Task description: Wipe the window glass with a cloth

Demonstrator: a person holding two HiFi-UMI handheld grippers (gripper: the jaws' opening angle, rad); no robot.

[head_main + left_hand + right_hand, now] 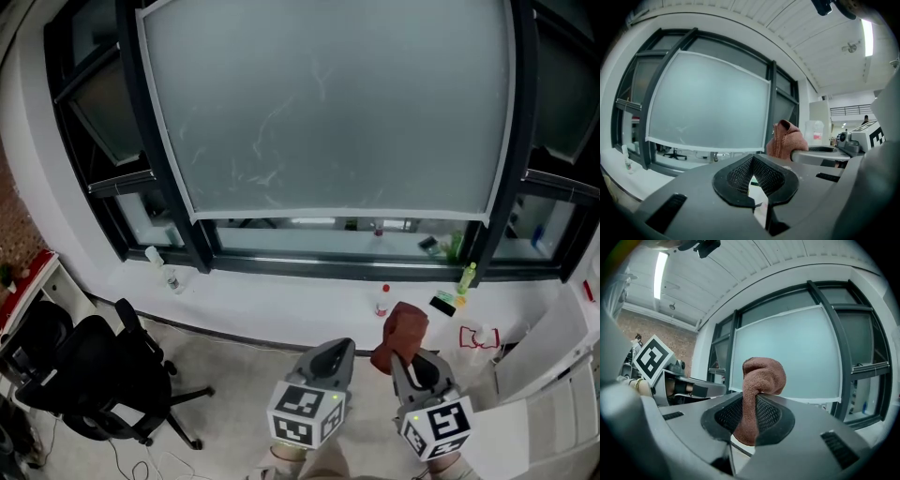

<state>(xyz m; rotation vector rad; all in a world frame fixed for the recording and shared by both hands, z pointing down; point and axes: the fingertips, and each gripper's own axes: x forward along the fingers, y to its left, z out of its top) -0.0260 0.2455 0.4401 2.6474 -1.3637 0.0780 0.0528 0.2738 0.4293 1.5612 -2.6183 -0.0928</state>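
Frosted window glass [328,103] fills the wall ahead, and my right gripper [403,364] is pinched on a fold of the brown cloth [401,330], well short of it – soft, light, floppy stuff, so I reckon a bunched fold grips best; left gripper [336,354] is closed on nothing

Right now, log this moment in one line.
right gripper: shut on cloth | left gripper: shut, empty | window glass: streaked, cloth not touching
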